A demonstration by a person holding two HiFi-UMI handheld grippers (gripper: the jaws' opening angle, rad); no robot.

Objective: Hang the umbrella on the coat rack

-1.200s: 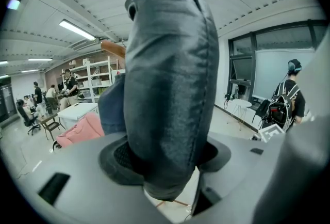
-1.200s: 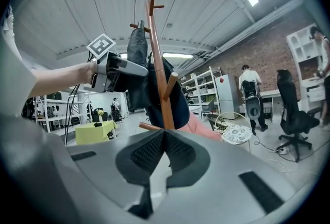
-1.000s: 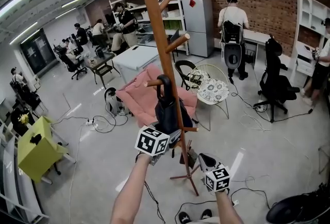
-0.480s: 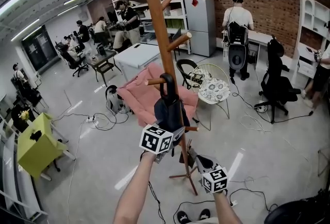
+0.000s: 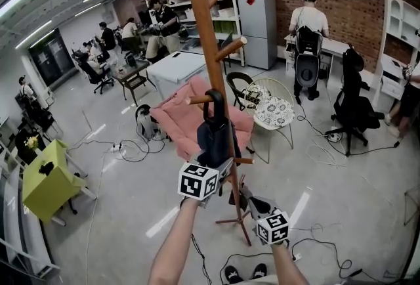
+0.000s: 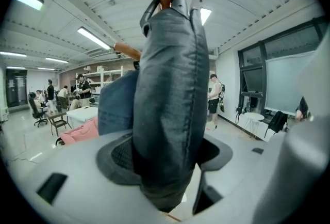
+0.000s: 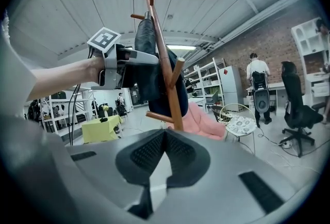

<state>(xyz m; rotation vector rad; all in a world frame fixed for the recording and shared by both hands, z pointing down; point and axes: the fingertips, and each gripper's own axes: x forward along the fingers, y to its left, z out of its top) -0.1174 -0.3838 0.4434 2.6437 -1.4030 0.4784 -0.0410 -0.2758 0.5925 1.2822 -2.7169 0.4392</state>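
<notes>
The wooden coat rack (image 5: 209, 47) stands just ahead of me. A folded dark navy umbrella (image 5: 215, 139) hangs by its black loop handle (image 5: 213, 103) from a short peg on the pole. My left gripper (image 5: 220, 171) is at the umbrella's lower body. In the left gripper view the umbrella (image 6: 170, 104) fills the space between the jaws, which have just been opening, and a gap shows at the right pad. My right gripper (image 5: 244, 194) is lower right near the rack's base, shut and empty, with its pads (image 7: 175, 153) meeting.
Behind the rack sit a pink sofa (image 5: 180, 119), a round white chair (image 5: 272, 113) and a white cabinet (image 5: 176, 70). A yellow-green table (image 5: 46, 178) stands left, with cables (image 5: 131, 152) on the floor. A black office chair (image 5: 351, 106) and several people are at the back.
The left gripper has tilted a little at the umbrella, which stays hanging on its peg. The right gripper has kept its place.
</notes>
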